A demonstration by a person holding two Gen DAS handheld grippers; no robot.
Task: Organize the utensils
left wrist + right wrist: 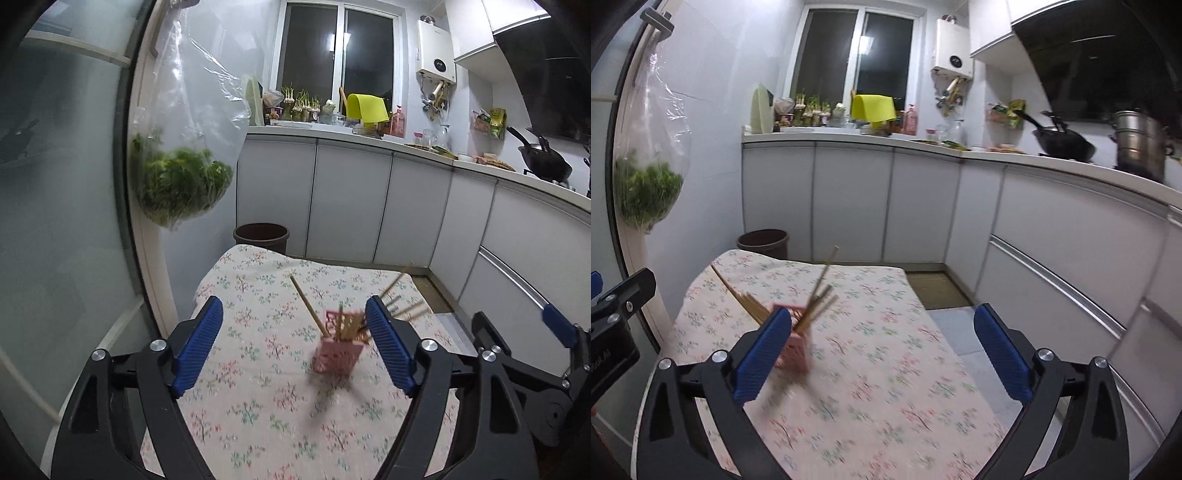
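Note:
A pink slotted utensil holder (338, 349) stands on the floral tablecloth (258, 406) with several wooden chopsticks (308, 308) sticking out of it, fanned left and right. It sits between my left gripper's (295, 332) blue pads, nearer the right pad, with nothing gripped. My left gripper is open. In the right wrist view the holder (798, 350) shows partly behind the left pad, chopsticks (820, 295) fanned above it. My right gripper (882, 339) is open and empty, above the table to the right of the holder. The image is motion-blurred.
A brown bin (261, 236) stands behind the table's far edge. A bag of greens (181, 184) hangs on the left door frame. White cabinets and a counter (997, 158) with a wok (1063, 144) and steel pot (1141, 144) run along the back and right.

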